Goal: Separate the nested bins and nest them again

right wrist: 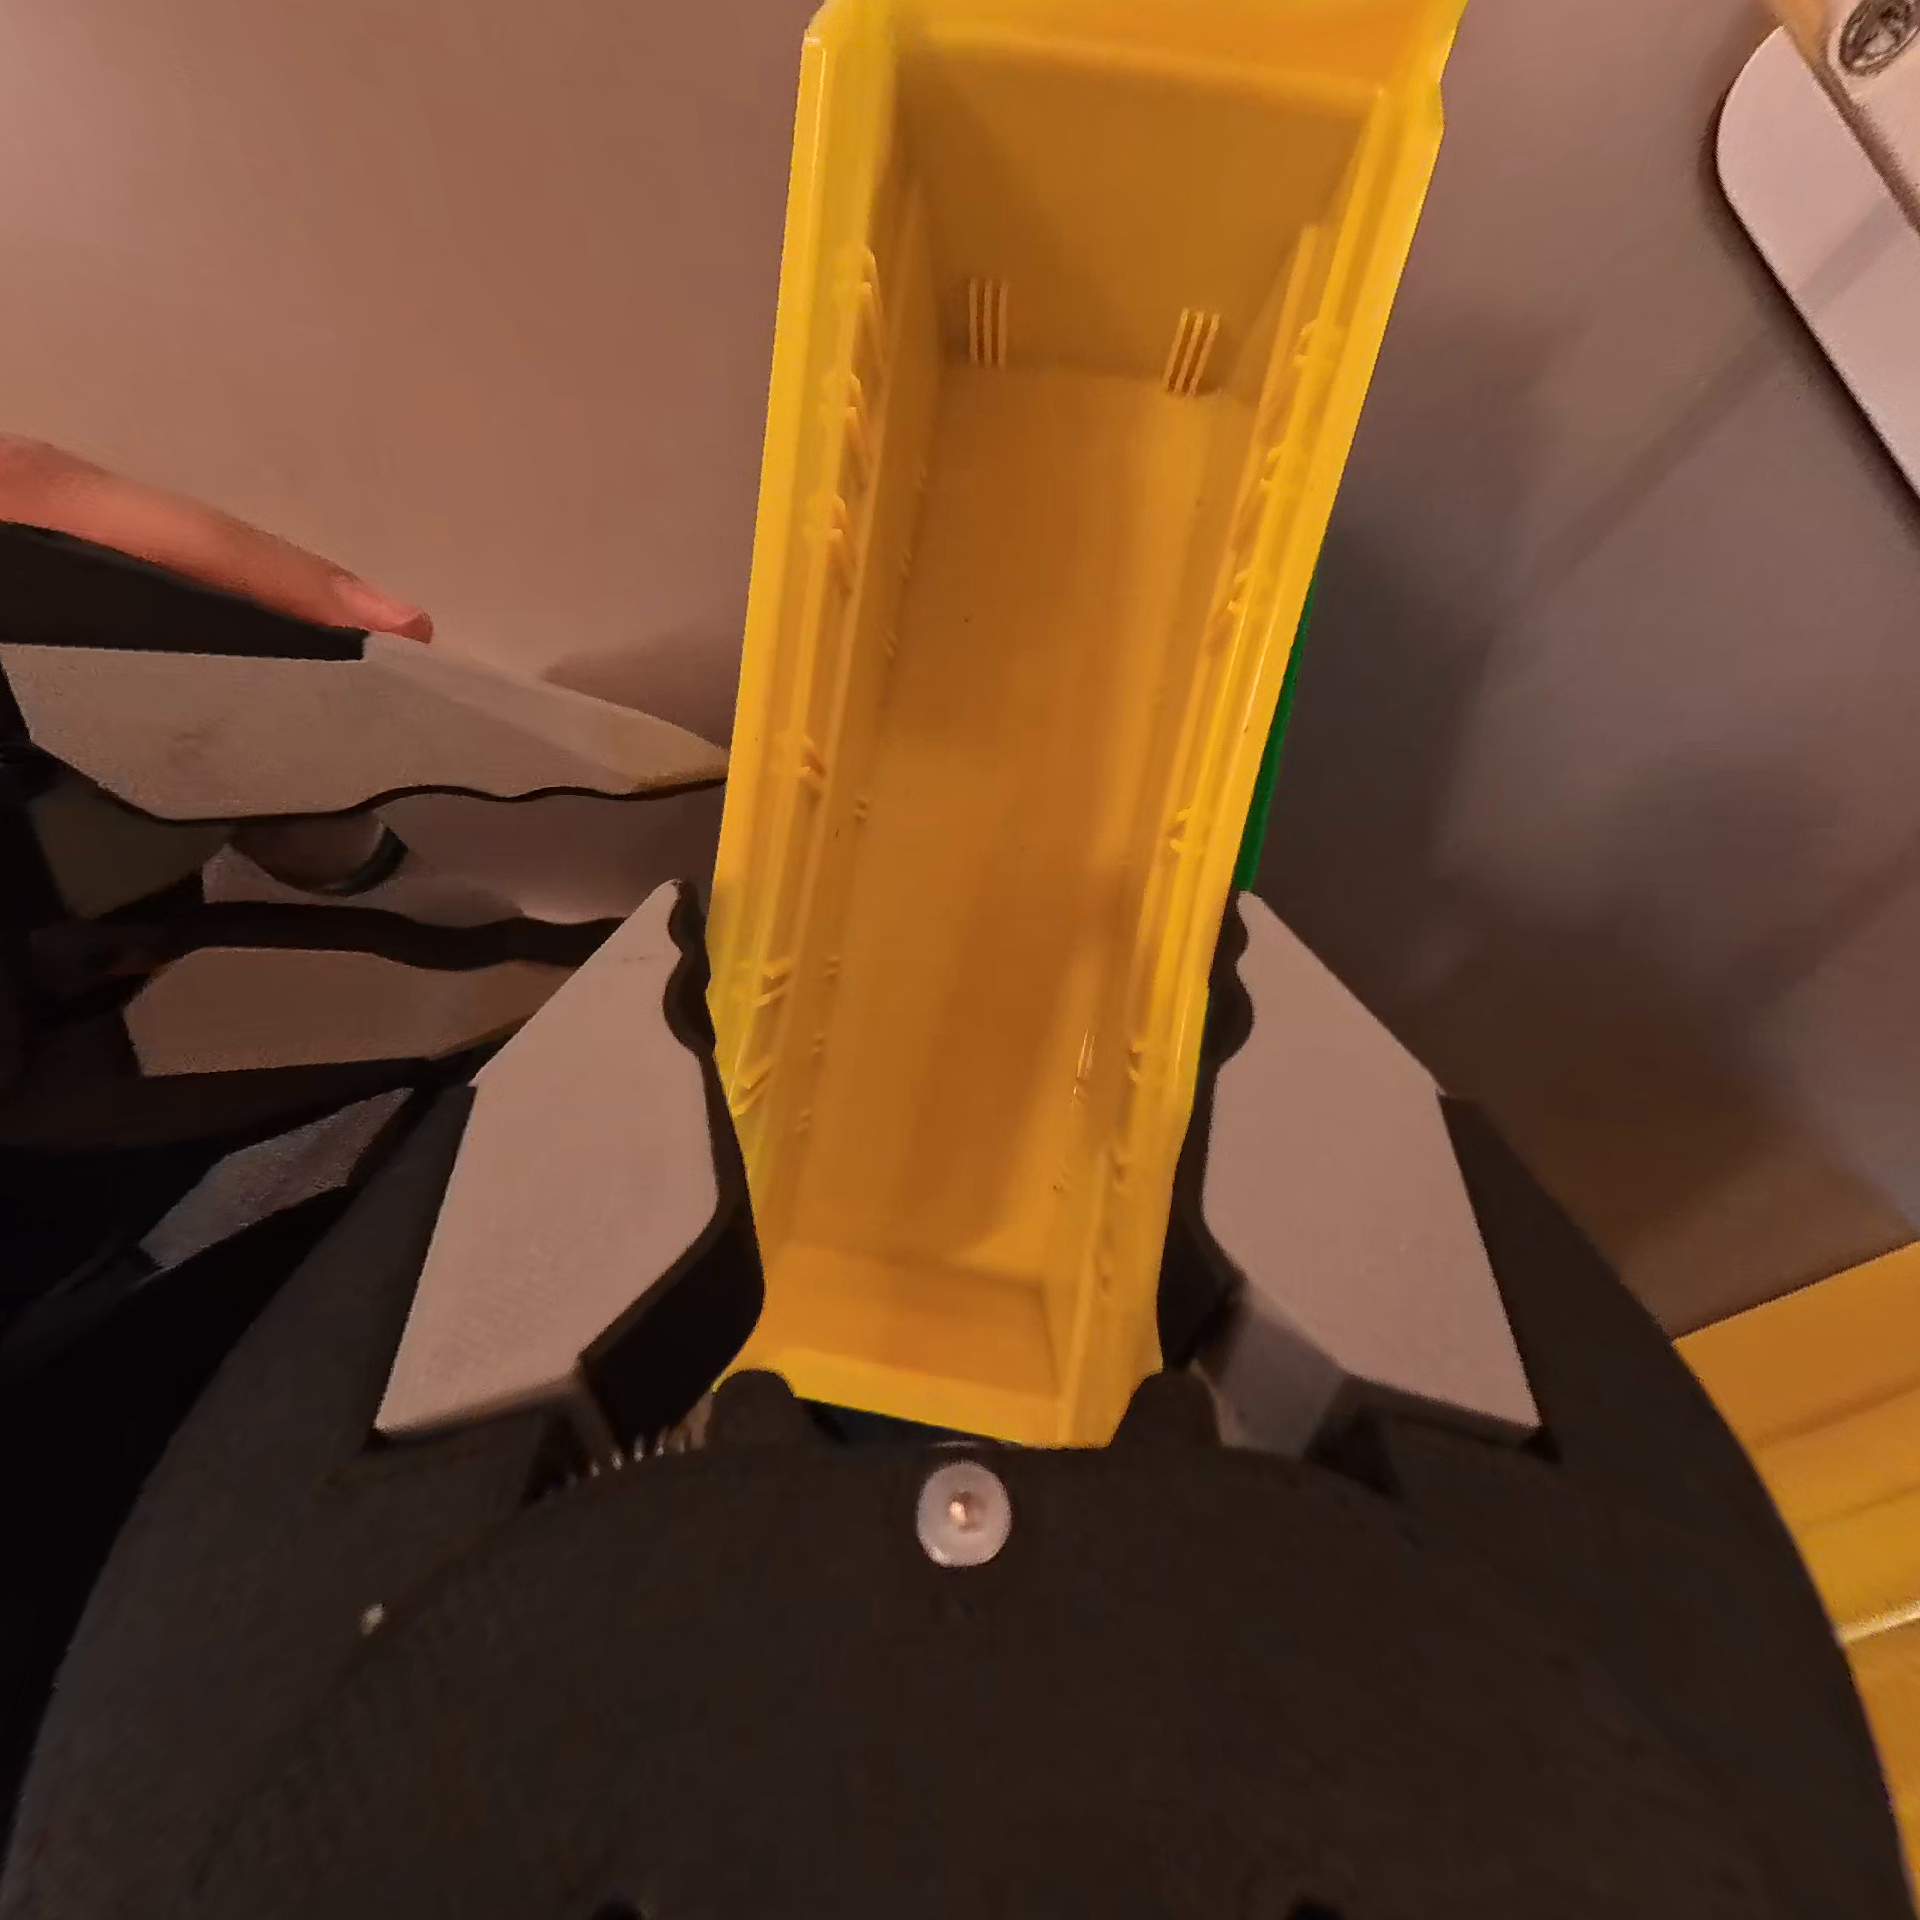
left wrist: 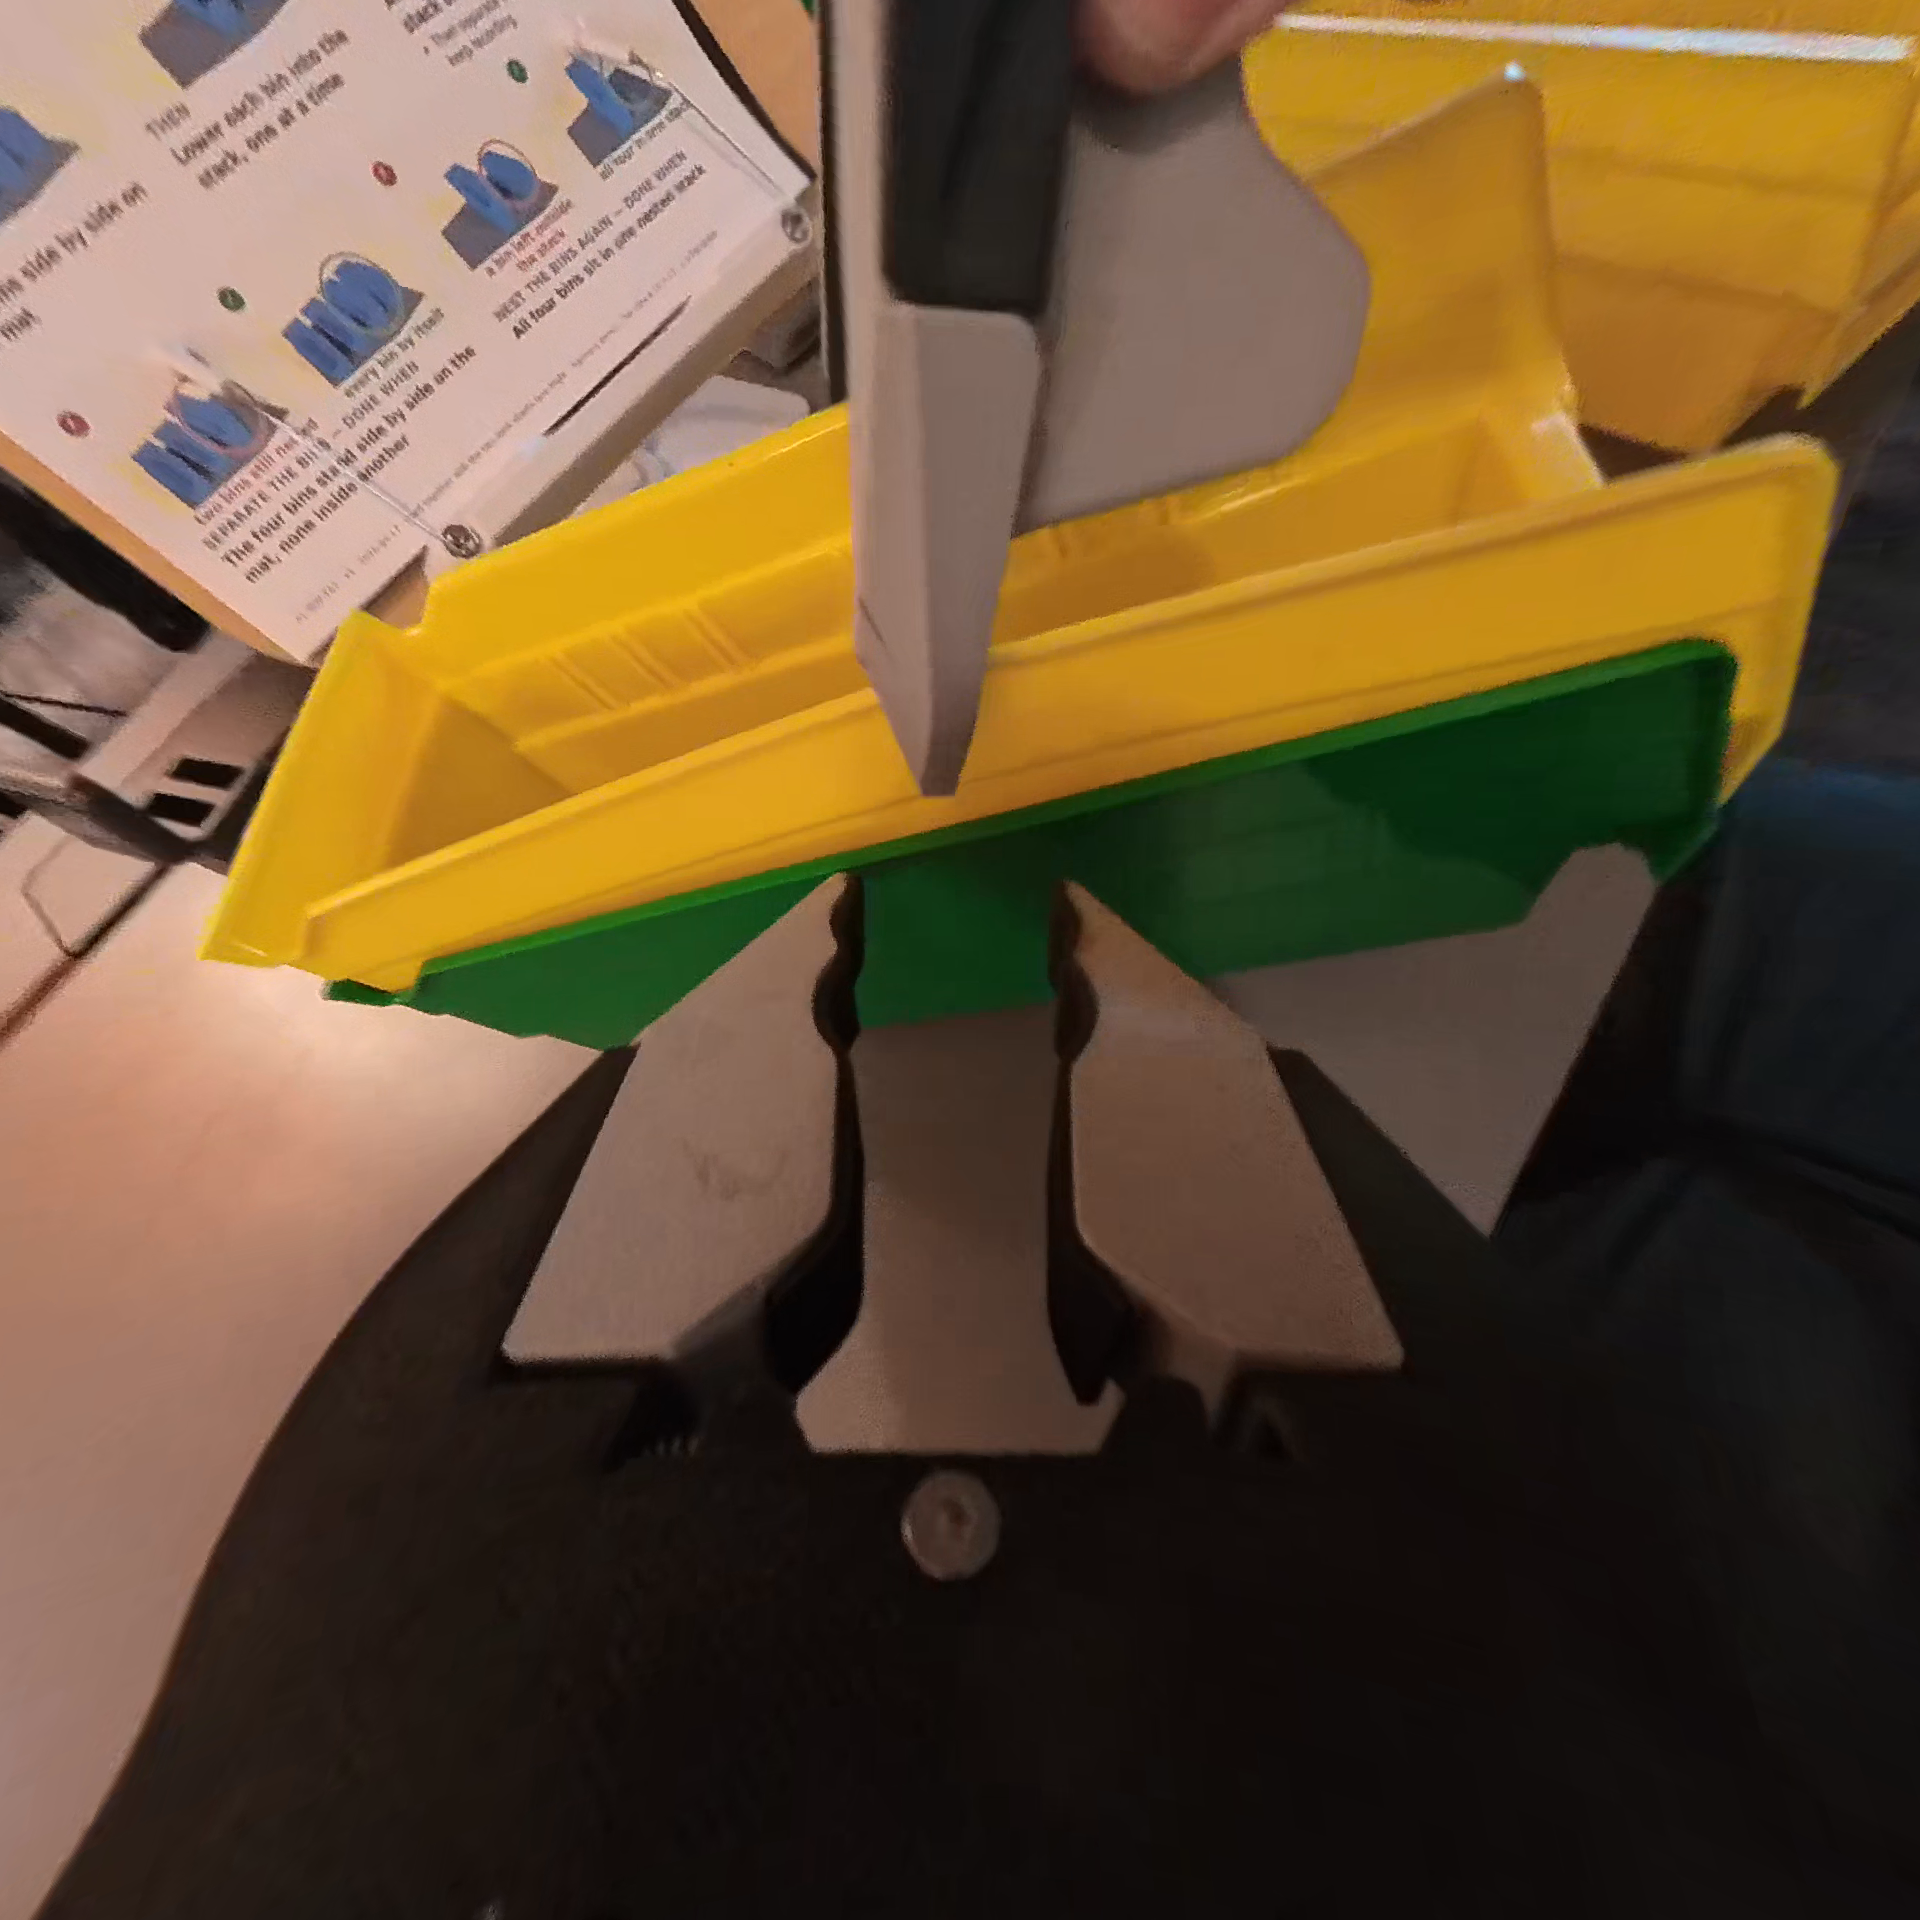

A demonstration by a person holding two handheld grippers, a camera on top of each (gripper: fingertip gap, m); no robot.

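Note:
A yellow bin [left wrist: 727, 821] sits nested in a green bin [left wrist: 1351, 842], both tilted and held above the table. My left gripper [left wrist: 956, 914] is shut on the green bin's underside from below. In the right wrist view my right gripper [right wrist: 956, 914] is shut across the width of the yellow bin [right wrist: 1039, 779], one finger on each long wall. A sliver of the green bin [right wrist: 1280, 727] shows along its right side. The right gripper's fingers [left wrist: 935, 582] come down from above in the left wrist view. The left gripper's fingers [right wrist: 312, 727] show at the left.
More yellow bins [left wrist: 1610, 208] lie behind at the upper right, and one shows at the lower right of the right wrist view [right wrist: 1818, 1507]. A printed instruction sheet [left wrist: 364, 260] stands at the upper left. A white object [right wrist: 1818, 208] is at the table's far right.

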